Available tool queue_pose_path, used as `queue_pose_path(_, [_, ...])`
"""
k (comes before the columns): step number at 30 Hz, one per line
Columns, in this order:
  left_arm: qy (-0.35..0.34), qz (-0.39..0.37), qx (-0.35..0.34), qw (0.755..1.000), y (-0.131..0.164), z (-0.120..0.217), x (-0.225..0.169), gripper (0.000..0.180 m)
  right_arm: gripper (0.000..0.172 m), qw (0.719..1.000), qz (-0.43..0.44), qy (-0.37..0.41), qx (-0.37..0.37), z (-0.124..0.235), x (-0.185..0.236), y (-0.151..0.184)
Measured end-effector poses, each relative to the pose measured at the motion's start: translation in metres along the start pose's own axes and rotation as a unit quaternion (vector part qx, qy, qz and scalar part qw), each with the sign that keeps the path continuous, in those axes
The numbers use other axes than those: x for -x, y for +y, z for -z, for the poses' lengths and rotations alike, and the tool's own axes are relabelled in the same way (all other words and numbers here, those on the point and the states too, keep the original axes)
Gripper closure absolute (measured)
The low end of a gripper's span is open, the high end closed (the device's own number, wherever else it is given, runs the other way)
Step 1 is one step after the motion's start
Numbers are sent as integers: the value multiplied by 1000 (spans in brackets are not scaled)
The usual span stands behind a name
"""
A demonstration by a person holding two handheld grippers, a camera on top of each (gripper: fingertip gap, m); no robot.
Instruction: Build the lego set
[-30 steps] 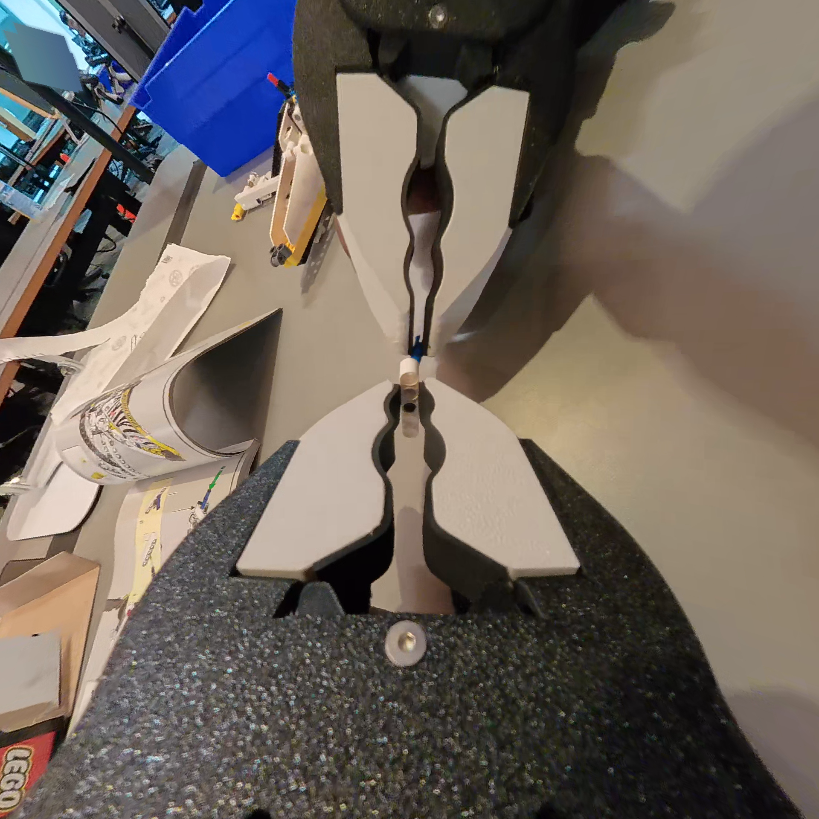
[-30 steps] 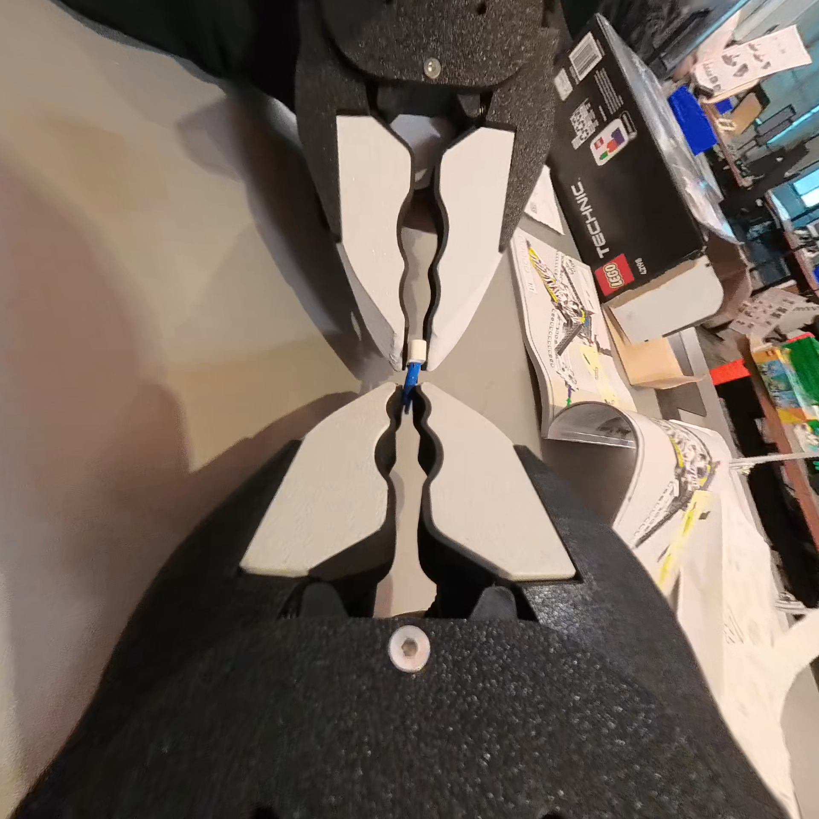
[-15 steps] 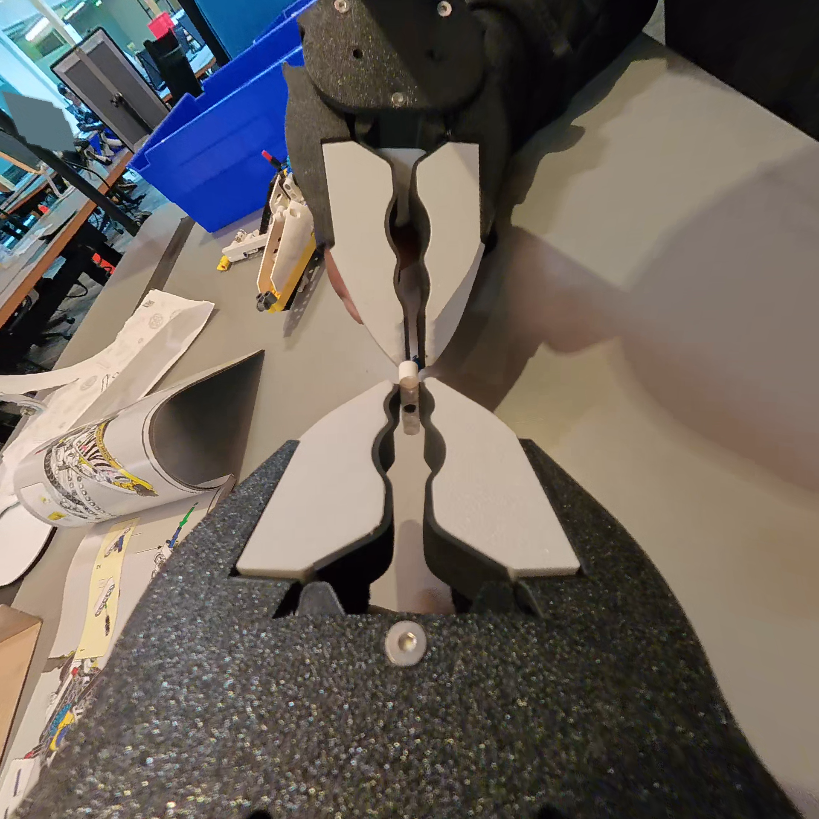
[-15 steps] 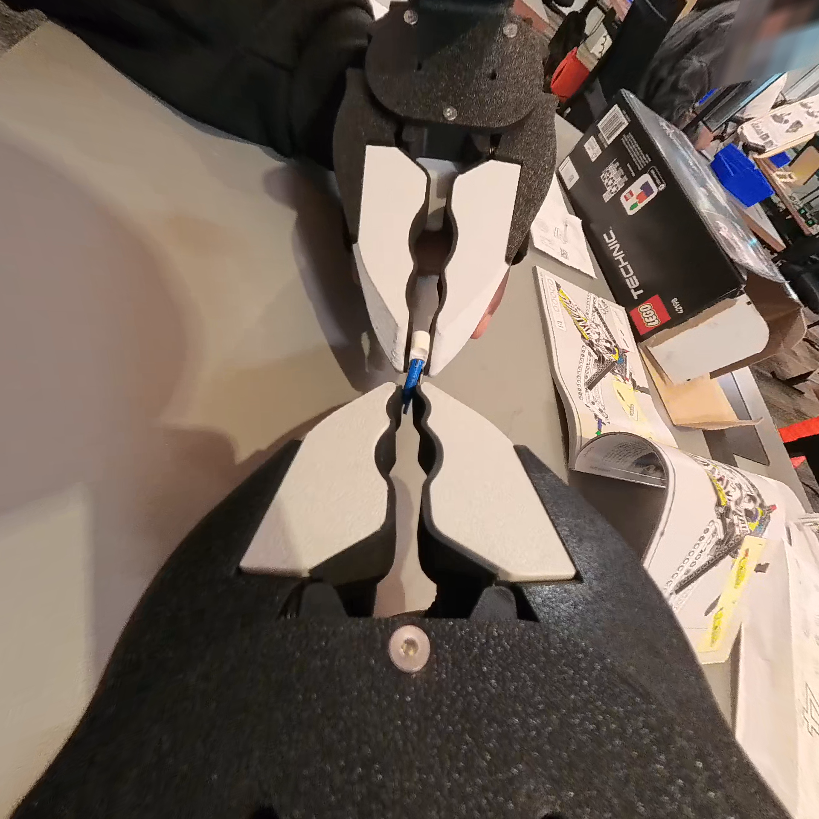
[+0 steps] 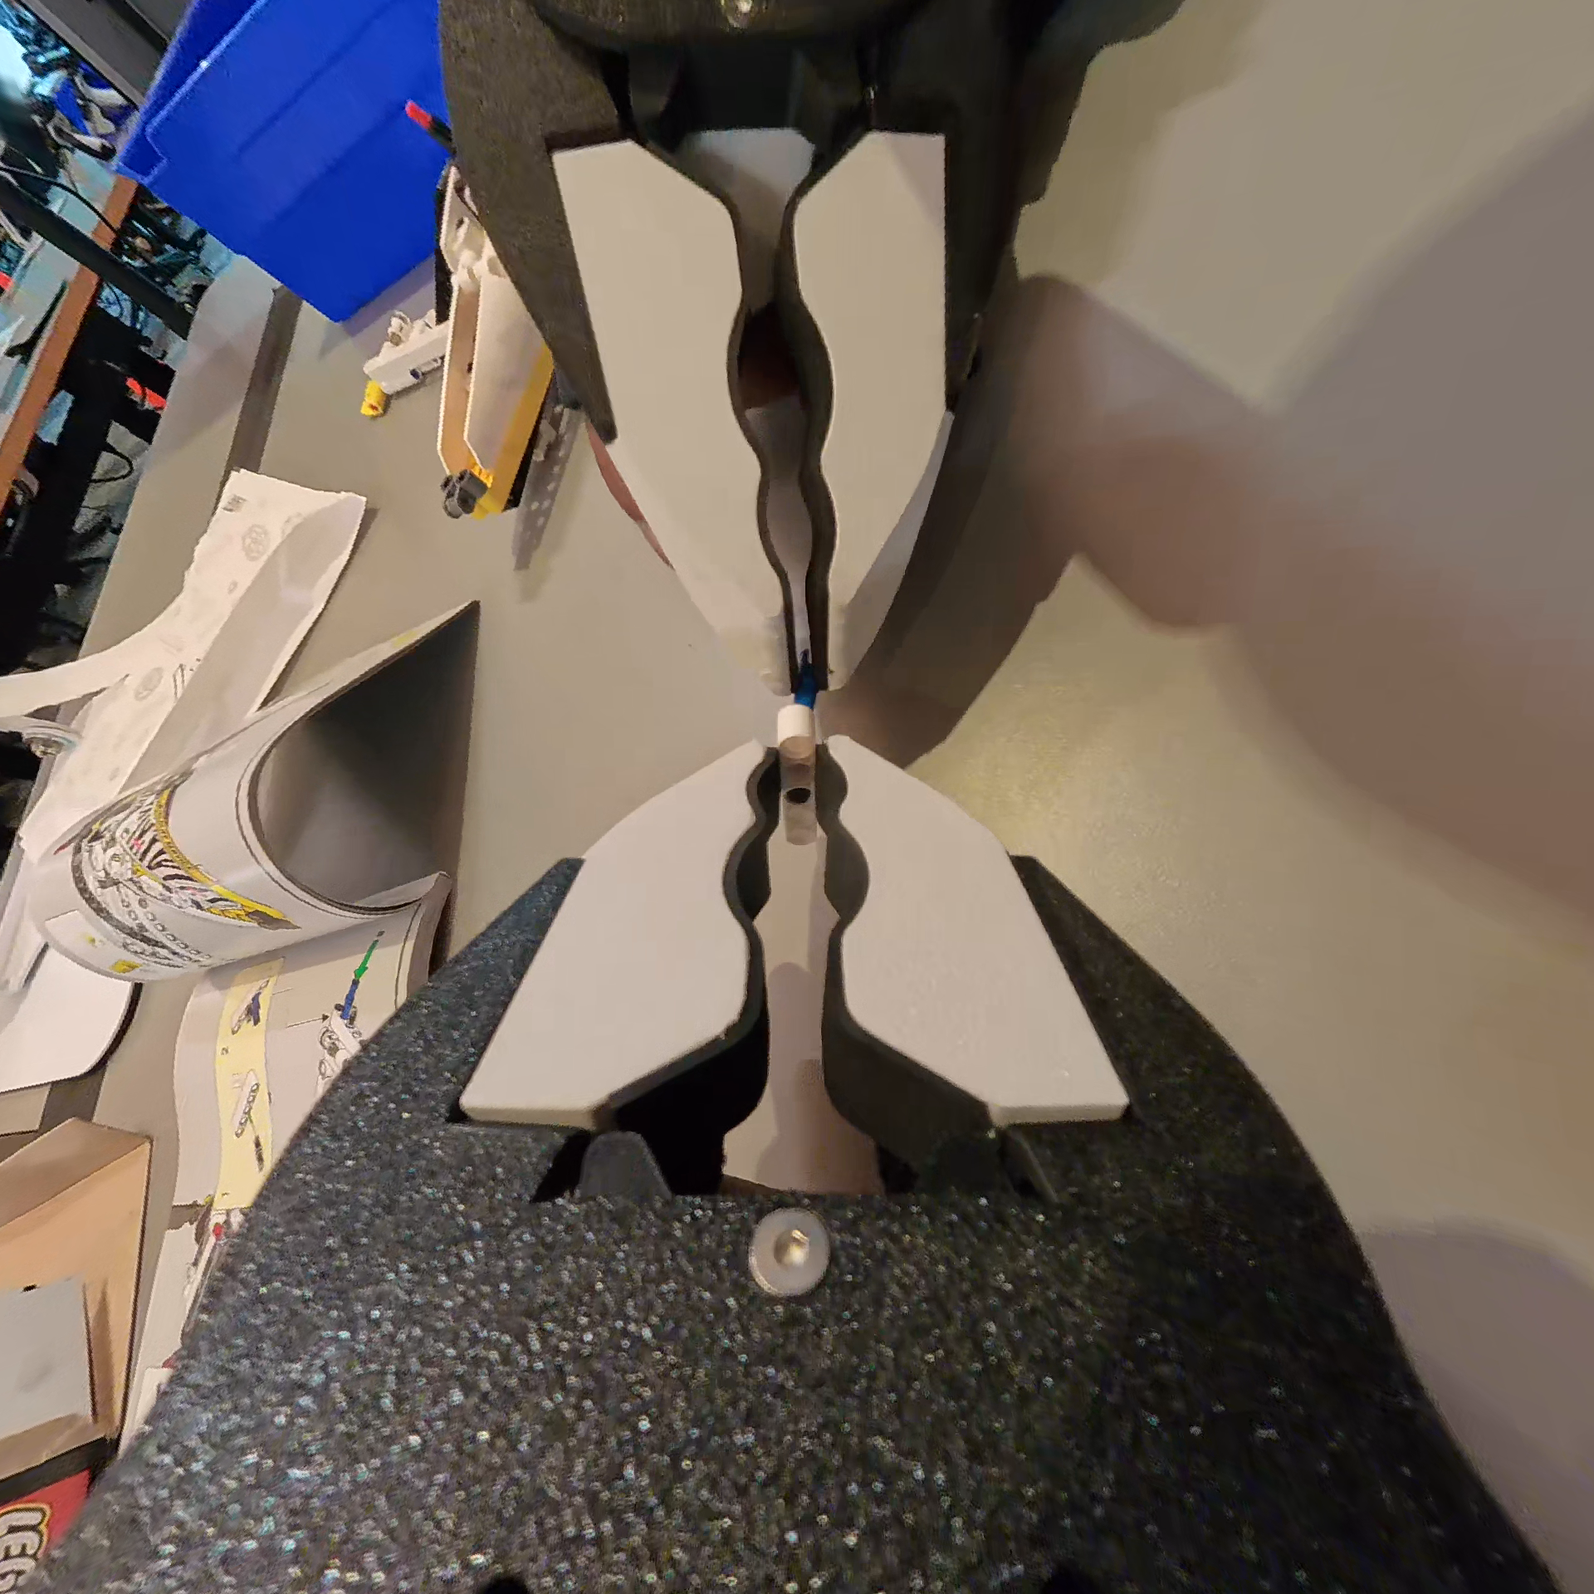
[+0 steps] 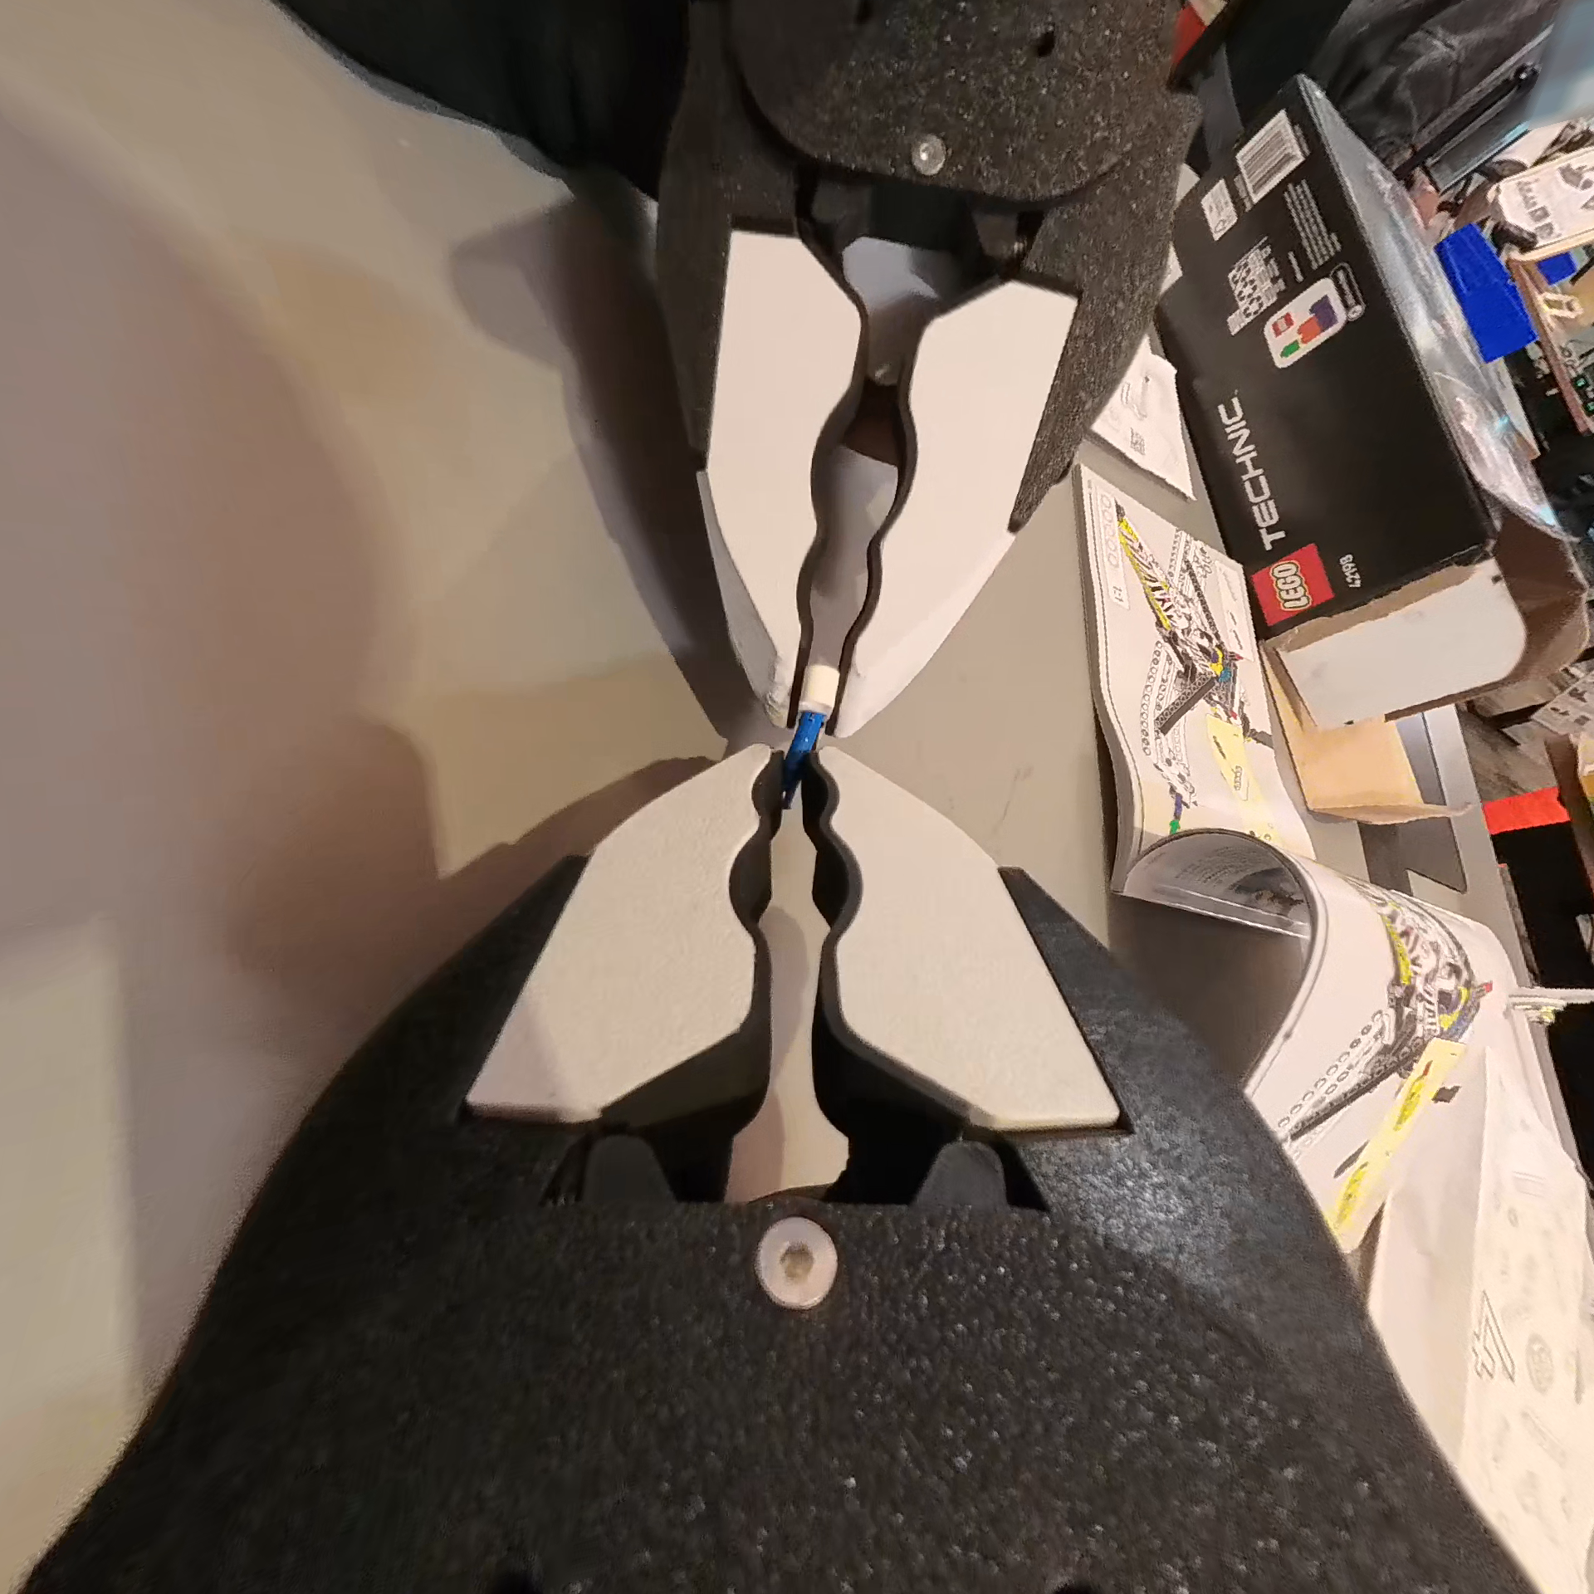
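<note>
Grey tabletop [image 5: 552,655], cluttered on one side. Left gripper [image 5: 795,759] and right gripper [image 6: 793,759] face each other tip to tip above it.

Left gripper: jaws nearly closed, pads pressed on a small white beam piece [image 5: 795,776] with a hole in it; its white round end [image 5: 794,723] projects past the fingertips.

Right gripper: jaws almost fully closed, pinching a thin blue pin [image 6: 798,763]. The pin's far end meets the white round end, just beside the left gripper's fingertips.

Left wrist view, left side: curled instruction booklet [image 5: 172,871], partly built white-and-yellow model [image 5: 492,379], blue bin [image 5: 285,147] farther off. Right wrist view, right side: black product box [image 6: 1328,362] beyond the booklet.
</note>
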State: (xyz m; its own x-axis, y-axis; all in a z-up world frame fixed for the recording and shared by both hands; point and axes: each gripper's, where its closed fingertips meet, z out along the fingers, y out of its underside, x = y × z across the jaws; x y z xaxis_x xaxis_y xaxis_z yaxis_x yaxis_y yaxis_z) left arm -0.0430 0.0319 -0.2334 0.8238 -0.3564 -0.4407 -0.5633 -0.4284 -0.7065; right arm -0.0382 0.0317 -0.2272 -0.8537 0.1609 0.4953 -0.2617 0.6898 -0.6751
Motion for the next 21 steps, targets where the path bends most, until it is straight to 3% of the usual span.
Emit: queue_pose_path(21, [42,25,-10,999,0,-7,-12,173,172,1000,21,-19,0,-5,11,0])
